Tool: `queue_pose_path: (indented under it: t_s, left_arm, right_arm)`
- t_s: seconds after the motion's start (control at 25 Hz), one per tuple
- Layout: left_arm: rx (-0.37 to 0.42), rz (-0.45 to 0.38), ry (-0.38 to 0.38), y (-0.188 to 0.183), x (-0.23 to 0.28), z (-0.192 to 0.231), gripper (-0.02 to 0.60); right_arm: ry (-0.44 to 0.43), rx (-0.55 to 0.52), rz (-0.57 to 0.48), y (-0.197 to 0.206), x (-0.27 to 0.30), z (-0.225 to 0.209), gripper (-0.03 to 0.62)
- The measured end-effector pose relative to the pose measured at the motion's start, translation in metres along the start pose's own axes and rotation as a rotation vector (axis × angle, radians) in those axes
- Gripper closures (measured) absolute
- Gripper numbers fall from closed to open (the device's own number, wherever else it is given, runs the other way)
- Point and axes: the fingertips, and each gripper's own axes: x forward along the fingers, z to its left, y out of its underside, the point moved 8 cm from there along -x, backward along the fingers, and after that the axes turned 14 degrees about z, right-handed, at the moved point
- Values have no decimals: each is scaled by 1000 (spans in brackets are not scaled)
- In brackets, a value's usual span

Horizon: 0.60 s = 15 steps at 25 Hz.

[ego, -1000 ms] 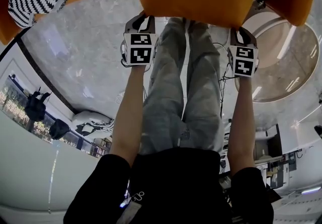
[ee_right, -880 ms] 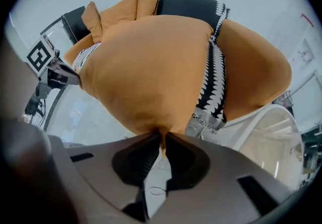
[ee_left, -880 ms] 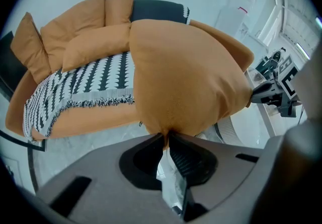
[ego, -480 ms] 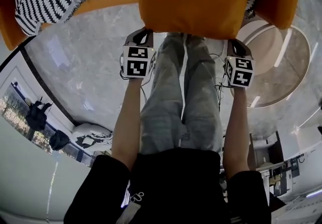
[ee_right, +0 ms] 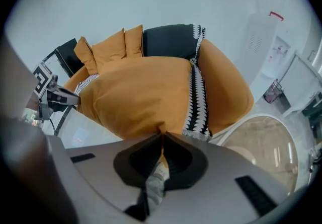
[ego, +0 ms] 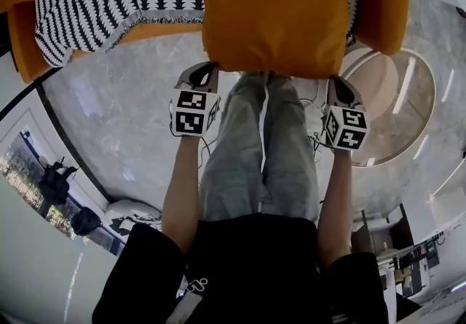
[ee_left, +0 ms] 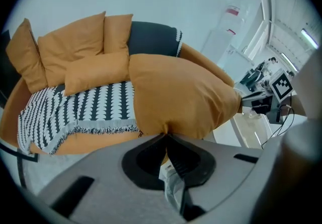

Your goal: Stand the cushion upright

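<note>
**A:** Where is the cushion (ego: 273, 9) right now?

**B:** Over the front of the orange sofa (ego: 25, 60), above the black-and-white throw (ego: 109, 2). It is held by its near edge. The left gripper (ee_left: 165, 135) has its jaws pinched narrow on a fold of fabric at one near corner. The right gripper (ee_right: 161, 135) is clamped the same way on the other corner.

**A:** Does its far edge rest on the seat?

**B:** I can't tell. The cushion's own bulk hides that edge in every view.

**A:** So which step would you say we're in?

**B:** The grip is made, so I'd call this the start of tipping it up. It isn't standing yet. It lies closer to flat than upright, and it's well short of the back cushions (ee_left: 75, 42).

**A:** What does the next move need?

**B:** Both hands should carry the near edge up and over together, at the same height, so the cushion pivots onto its far edge without twisting. Then it should lean against the backrest before the jaws let go. Each pinch holds only a little fabric, so a slow swing seems wiser than a quick one.
</note>
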Motion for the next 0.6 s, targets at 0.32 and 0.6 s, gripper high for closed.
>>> queue_pose_path:
  t_s: [0.32,0.6]
  left_arm:
    - [10,-74,21,-37,-54,2,566]
    - [51,-169,60,-81,-108,21,565]
  right_arm:
    - [33,2,-115,-36,-56,0,577]
    - [55,19,-242,-88,-107,7,577]
